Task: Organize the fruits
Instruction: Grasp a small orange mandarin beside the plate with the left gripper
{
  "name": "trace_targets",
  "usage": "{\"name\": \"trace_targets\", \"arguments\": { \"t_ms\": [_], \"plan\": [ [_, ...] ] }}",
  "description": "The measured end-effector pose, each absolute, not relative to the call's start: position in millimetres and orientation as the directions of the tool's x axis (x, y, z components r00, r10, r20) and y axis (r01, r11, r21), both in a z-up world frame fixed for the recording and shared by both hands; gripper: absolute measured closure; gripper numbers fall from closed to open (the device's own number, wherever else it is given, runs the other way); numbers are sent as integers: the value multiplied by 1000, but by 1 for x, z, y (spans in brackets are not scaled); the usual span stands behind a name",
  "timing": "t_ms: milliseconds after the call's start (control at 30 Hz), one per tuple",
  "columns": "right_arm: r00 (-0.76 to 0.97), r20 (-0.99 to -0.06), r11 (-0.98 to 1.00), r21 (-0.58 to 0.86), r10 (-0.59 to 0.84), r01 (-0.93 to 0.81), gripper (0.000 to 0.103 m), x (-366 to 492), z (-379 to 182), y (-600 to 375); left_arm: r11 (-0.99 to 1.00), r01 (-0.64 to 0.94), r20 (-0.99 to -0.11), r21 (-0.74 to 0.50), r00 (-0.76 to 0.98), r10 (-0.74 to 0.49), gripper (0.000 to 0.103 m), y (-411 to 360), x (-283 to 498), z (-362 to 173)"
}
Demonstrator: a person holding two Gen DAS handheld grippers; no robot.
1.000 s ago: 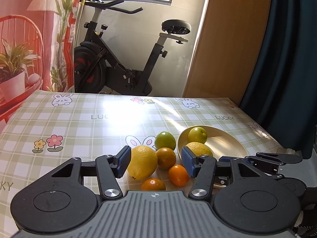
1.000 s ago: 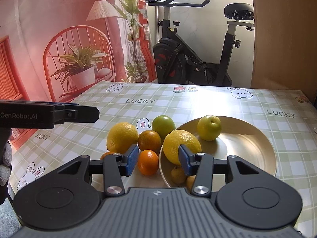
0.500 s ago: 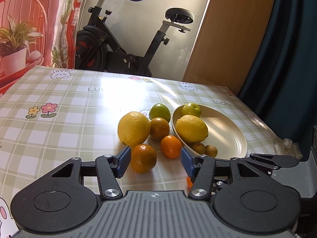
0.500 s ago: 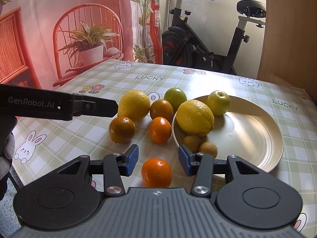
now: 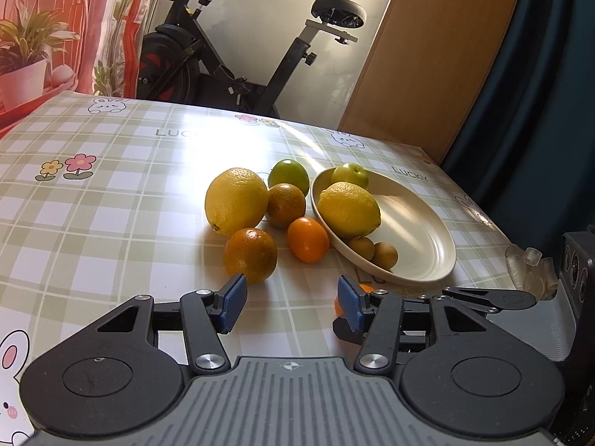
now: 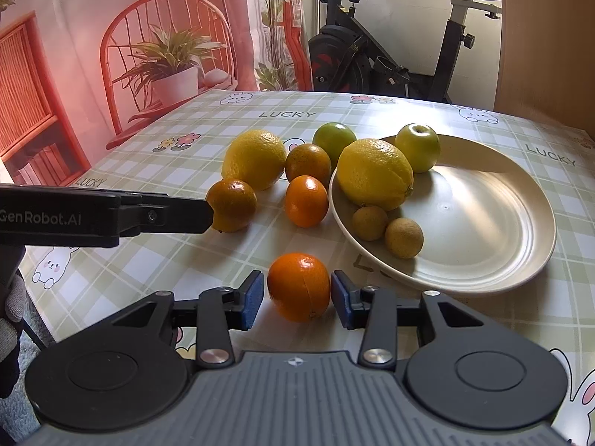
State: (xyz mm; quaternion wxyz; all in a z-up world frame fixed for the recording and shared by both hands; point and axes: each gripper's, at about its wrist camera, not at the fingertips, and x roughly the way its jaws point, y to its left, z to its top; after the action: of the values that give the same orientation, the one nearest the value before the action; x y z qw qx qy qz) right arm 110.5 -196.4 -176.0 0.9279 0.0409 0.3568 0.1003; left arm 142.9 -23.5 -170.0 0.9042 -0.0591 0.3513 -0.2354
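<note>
A bright orange (image 6: 298, 286) lies on the checked tablecloth between the pads of my right gripper (image 6: 297, 295). Its jaws are closing and a thin gap remains at the left pad. Beyond it a cream plate (image 6: 483, 223) holds a big lemon (image 6: 375, 174), a green apple (image 6: 418, 146) and two small brown fruits (image 6: 370, 223). Left of the plate lie another lemon (image 5: 236, 200), a green fruit (image 5: 289, 176) and three oranges. My left gripper (image 5: 291, 306) stands open with nothing between its pads, and a dark orange (image 5: 251, 254) sits just ahead of its left pad.
An exercise bike (image 5: 223, 63) stands behind the table's far edge. A wooden panel and a dark curtain (image 5: 539, 93) close off the right side. A gloved hand (image 6: 9, 308) shows at the left edge of the right wrist view.
Both grippers have come down toward the table and tipped lower. The bright orange now sits between the right pads, which have narrowed around it. The left jaws kept about the same width.
</note>
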Motion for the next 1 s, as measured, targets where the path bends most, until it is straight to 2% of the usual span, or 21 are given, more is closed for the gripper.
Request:
{"name": "trace_targets", "arguments": {
  "t_ms": [600,867,1000],
  "plan": [
    [686,-667,952,133,291,-274,61,106,-183,-176,831,426,-667,-357,506,-546,49,-37,145,-193],
    [684,-674,954,107,277,-280,61,106,-183,-174,813,440,-658,-382,488,-573,61,-39,145,-196],
    [684,-676,954,103,275,-282,61,105,-183,-173,812,438,-657,-386,487,-576,61,-39,145,-196]
  ]
}}
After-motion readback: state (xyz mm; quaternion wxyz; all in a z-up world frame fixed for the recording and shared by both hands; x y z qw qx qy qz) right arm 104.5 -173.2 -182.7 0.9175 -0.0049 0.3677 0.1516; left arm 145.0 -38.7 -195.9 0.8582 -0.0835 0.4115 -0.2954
